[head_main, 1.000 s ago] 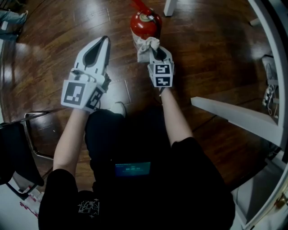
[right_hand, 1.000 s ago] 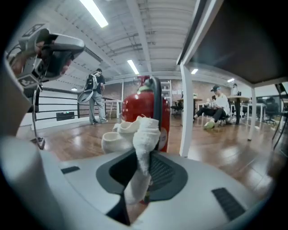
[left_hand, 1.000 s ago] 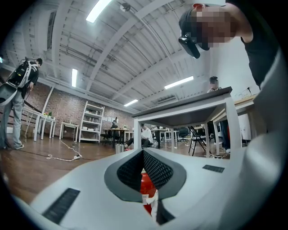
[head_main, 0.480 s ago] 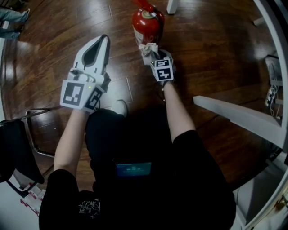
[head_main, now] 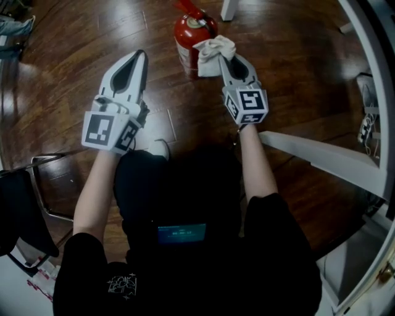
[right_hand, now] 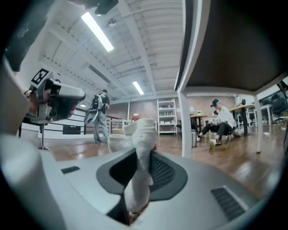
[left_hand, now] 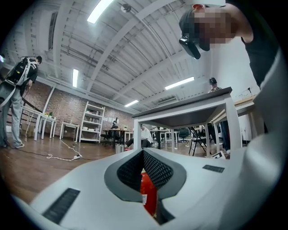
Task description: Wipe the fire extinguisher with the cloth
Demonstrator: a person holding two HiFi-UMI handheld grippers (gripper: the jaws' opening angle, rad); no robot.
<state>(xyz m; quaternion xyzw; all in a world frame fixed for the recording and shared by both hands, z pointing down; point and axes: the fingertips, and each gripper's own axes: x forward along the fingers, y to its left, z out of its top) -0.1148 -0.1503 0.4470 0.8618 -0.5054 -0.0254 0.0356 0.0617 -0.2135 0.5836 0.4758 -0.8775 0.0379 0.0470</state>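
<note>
Shifted right, right tongs (head_main: pixel 226 60) (pinching cloth (head_main: pixel 213 50)) sit beside extinguisher (head_main: pixel 187 38).

The red metal fire extinguisher (head_main: pixel 187 38) stands upright on the dark wooden plank floor (head_main: pixel 74 62), ahead of the person and between the two grippers. The crumpled white cloth (head_main: pixel 213 54) rests against the extinguisher's right side, touching it. Its near end is clamped between the jaws of the right gripper (head_main: pixel 227 60), which sits just right of the extinguisher and nearer the person. The left gripper (head_main: pixel 141 57) is off to the extinguisher's left, apart from it, with its jaws together on nothing. A white table leg (head_main: pixel 230 8) stands behind the extinguisher. A white table beam (head_main: pixel 321 159) runs along the right, and a black metal-framed chair (head_main: pixel 24 210) stands at the near left.
</note>
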